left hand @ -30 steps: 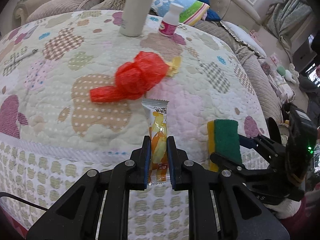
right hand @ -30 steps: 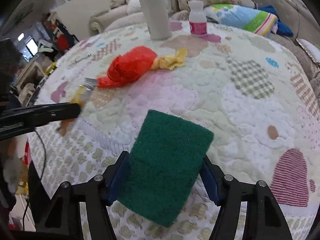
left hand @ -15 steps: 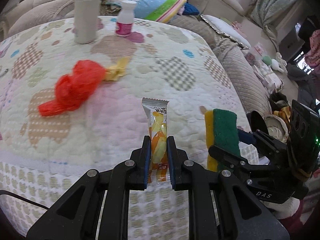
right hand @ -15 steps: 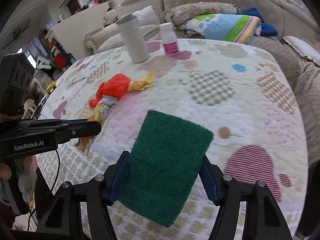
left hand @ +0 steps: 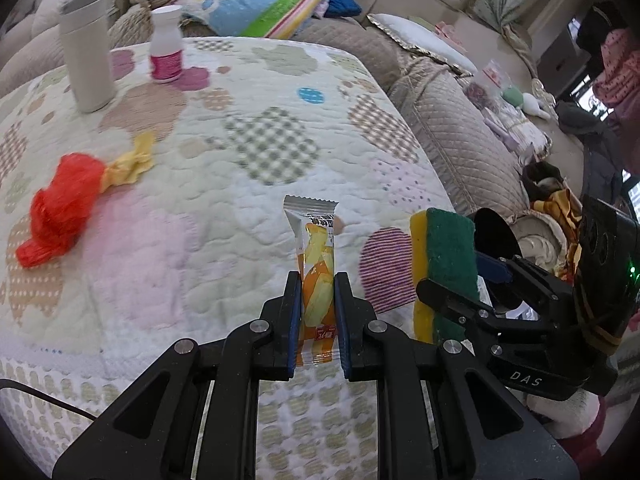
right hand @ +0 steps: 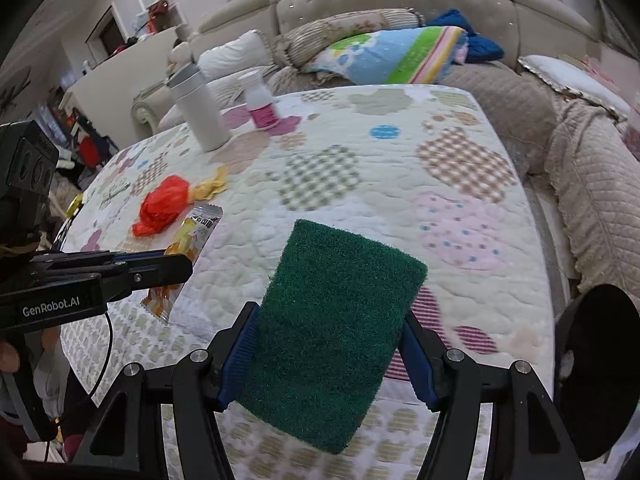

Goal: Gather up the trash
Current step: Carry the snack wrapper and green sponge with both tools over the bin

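Trash first: thin orange-and-clear plastic snack wrapper (left hand: 316,276) sits upright between the pads of the left gripper (left hand: 317,312), jaws nearly closed & pinching its lower half. Green scouring sponge w/ yellow foam backing (right hand: 332,332) is clamped across its width in the right gripper (right hand: 326,354), jaws about half spread, blue pads pressed into both edges. Both items are off the quilted patchwork table cover (left hand: 248,184), held over its near edge.

What changed vs a sec ago: both grippers have swung sideways together, grips unchanged. In the left view the crumpled red plastic bag (left hand: 60,208) w/ its yellow paper scrap (left hand: 130,162) has slid from centre frame to the far left; white cylindrical flask (left hand: 88,50) & small white bottle w/ pink label (left hand: 166,48) have drifted left too. A round black opening, prob. a bin (right hand: 596,372), now shows at the right edge, just beyond the table corner & close beside the sponge.

Meaning for the task: looks like the carry leg, two pieces in hand & heading to the bin. Drop-off not yet done. Red bag & yellow scrap lie on the cover, so at least one more pickup trip seems likely. Flask & bottle prob. aren't trash, can't say for sure.
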